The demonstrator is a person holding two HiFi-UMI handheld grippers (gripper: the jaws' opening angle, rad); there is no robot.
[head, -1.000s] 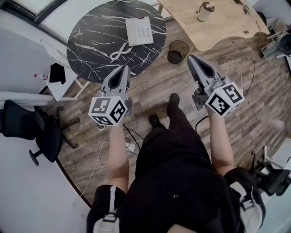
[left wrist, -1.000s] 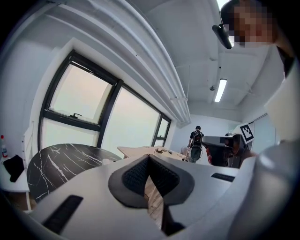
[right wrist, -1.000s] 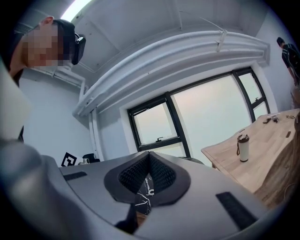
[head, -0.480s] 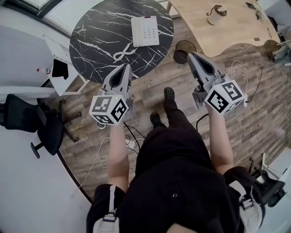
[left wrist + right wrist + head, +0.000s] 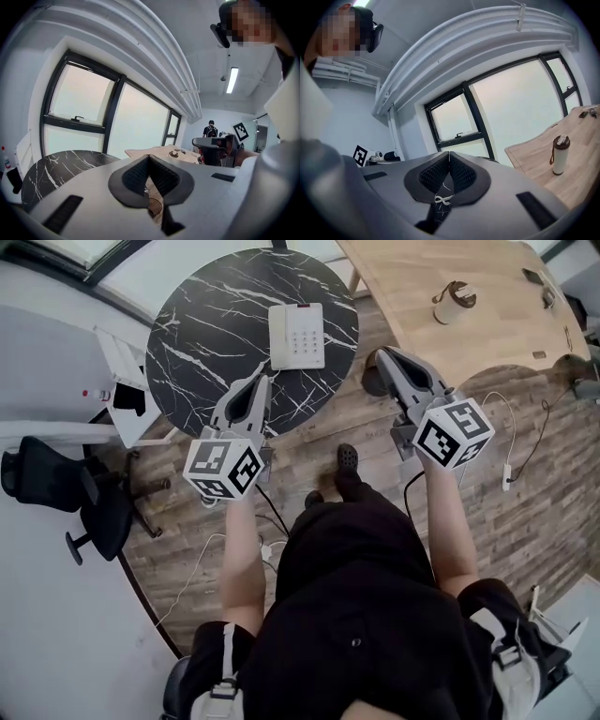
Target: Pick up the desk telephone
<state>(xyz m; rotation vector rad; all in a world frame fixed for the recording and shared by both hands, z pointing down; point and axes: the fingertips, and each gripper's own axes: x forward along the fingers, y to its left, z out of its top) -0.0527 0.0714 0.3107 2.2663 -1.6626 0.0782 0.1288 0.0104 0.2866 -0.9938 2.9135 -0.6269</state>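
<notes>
A white desk telephone with a keypad lies on the round black marble table, near its right side. Its coiled cord shows through the gap under the right gripper's jaws. My left gripper is shut and empty, its tip over the table's near edge, below and left of the phone. My right gripper is shut and empty too, just off the table's right edge, beside the phone. In the left gripper view the shut gripper points past the marble table towards the windows.
A light wooden table with a lidded cup stands at the upper right. A black waste bin is partly hidden under the right gripper. An office chair sits at the left, and cables trail over the wood floor.
Both grippers have moved forward towards the marble table. The left tip now overlaps its near edge and the right one has drawn level with the phone. Both stay shut.
</notes>
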